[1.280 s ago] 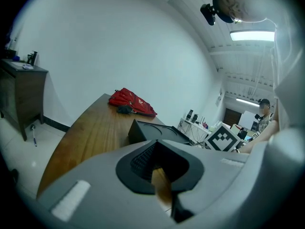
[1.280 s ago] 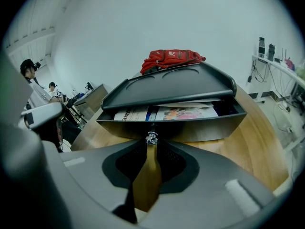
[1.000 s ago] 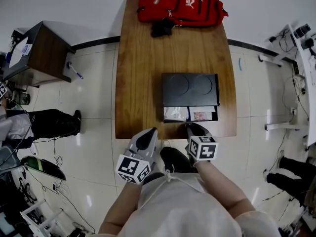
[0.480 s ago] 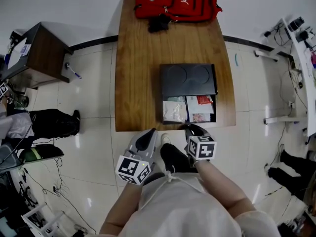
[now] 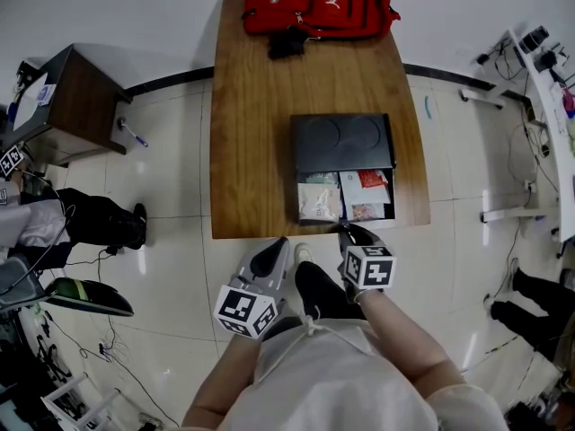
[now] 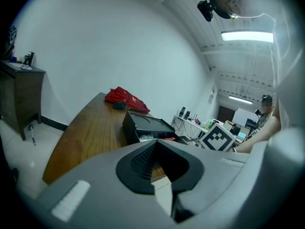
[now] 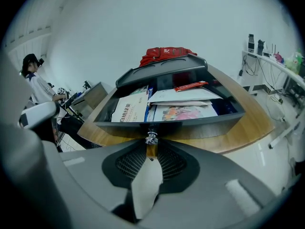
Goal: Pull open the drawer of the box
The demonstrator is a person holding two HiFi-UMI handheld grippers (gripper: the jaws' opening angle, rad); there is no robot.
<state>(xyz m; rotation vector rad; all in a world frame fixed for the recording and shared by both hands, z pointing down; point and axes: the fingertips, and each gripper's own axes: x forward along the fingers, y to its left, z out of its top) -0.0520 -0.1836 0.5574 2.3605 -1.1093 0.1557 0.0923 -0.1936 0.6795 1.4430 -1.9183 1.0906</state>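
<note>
The black box sits on the wooden table, and its drawer is pulled out toward the table's front edge, showing papers and booklets. My right gripper is at the drawer front. The small metal knob sits between its fingertips, which still touch it while the jaws are opening slightly. My left gripper hangs off the table's front edge to the left, over the floor, shut with nothing in it.
A red backpack and a dark pouch lie at the table's far end. A brown cabinet stands at the left, with a seated person near it. White desks with gear line the right.
The drawer has slid further out of the box with my right gripper on its knob, mostly in the first half second. The left gripper has barely moved.
</note>
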